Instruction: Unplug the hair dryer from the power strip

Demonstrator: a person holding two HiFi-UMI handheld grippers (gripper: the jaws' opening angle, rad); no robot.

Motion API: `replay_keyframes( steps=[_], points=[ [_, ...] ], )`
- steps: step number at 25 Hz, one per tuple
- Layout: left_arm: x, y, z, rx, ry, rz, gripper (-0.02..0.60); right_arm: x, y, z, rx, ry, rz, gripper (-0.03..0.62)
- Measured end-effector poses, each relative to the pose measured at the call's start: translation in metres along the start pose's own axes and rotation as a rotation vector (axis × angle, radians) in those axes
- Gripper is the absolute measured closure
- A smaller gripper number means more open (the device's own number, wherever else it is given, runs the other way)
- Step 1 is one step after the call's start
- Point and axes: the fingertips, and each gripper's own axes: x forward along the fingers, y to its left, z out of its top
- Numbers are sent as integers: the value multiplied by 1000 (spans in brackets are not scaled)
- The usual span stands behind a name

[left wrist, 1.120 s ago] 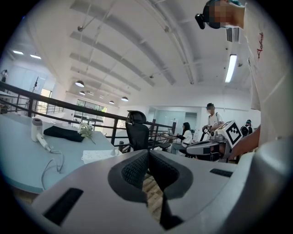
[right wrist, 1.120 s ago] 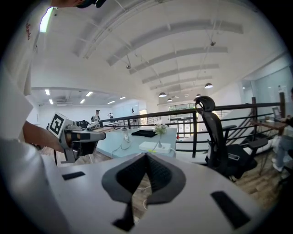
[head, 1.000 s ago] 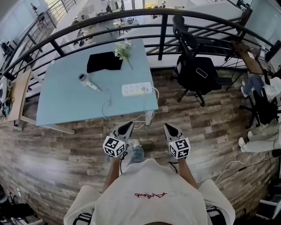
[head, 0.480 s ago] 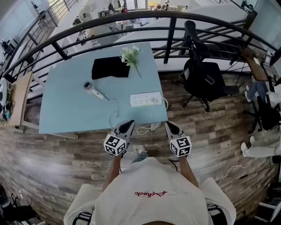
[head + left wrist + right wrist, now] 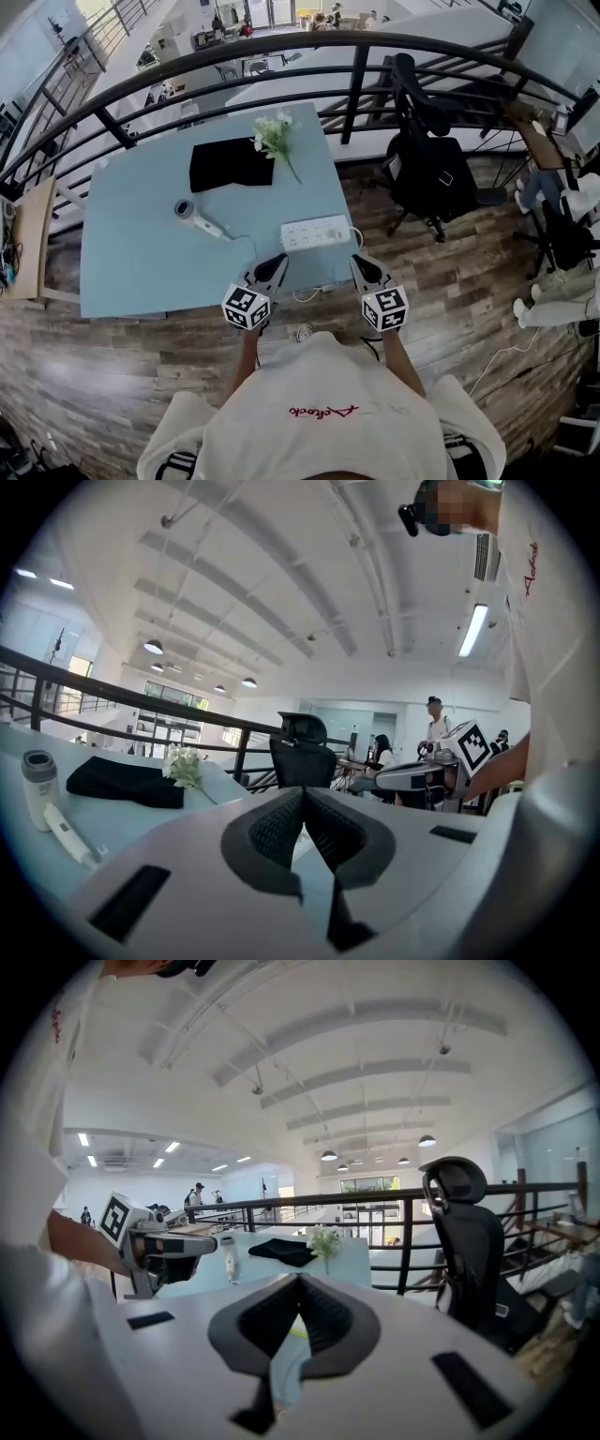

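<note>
A white power strip (image 5: pixel 316 232) lies near the front right of the light-blue table (image 5: pixel 141 262). The grey-and-white hair dryer (image 5: pixel 192 217) lies to its left, its cord (image 5: pixel 246 246) curving toward the strip. My left gripper (image 5: pixel 277 261) and right gripper (image 5: pixel 356 261) are both shut and hold nothing, side by side at the table's near edge just short of the strip. The left gripper view shows shut jaws, the dryer (image 5: pixel 42 789) at far left and the right gripper (image 5: pixel 431 772). The right gripper view shows the dryer (image 5: pixel 228 1258) and the left gripper (image 5: pixel 169 1241).
A black cloth (image 5: pixel 230 161) and a sprig of white flowers (image 5: pixel 275 136) lie at the table's far side. A black railing (image 5: pixel 356 75) runs behind it. A black office chair (image 5: pixel 427 159) stands at the right. White cable (image 5: pixel 314 292) hangs under the table's front edge.
The person has walked toward the table. Both shut grippers have gone from over the wooden floor to the table's near edge, close to the power strip.
</note>
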Motion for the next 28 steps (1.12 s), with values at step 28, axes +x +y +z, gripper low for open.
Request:
replay_keyframes(
  steps=[28],
  points=[
    [63,28,-16,-24,76,11,568,49,-51,-2,48,11,21,577]
  ],
)
